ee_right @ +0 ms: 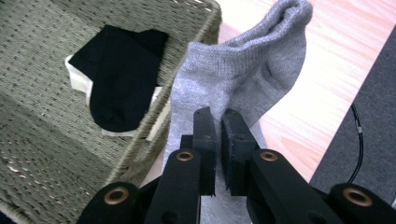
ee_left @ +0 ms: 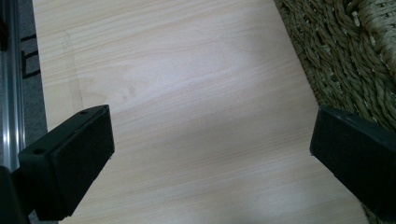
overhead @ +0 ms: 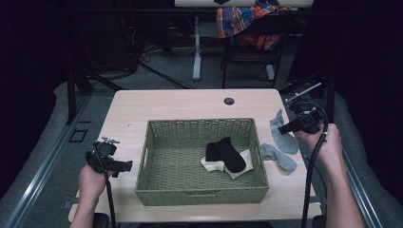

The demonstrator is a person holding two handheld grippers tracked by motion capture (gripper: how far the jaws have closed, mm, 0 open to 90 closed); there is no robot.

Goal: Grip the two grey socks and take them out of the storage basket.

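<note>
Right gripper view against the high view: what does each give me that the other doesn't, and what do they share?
The right gripper view alone shows how the right gripper stands: its jaws are pinched shut on the grey sock.

The high view alone shows the left gripper held over the table left of the basket, a second grey sock lying on the table right of the basket, and the round hole near the table's far edge.

Both show the woven basket holding a black sock on top of a white sock, the grey sock, and the light wood table.
</note>
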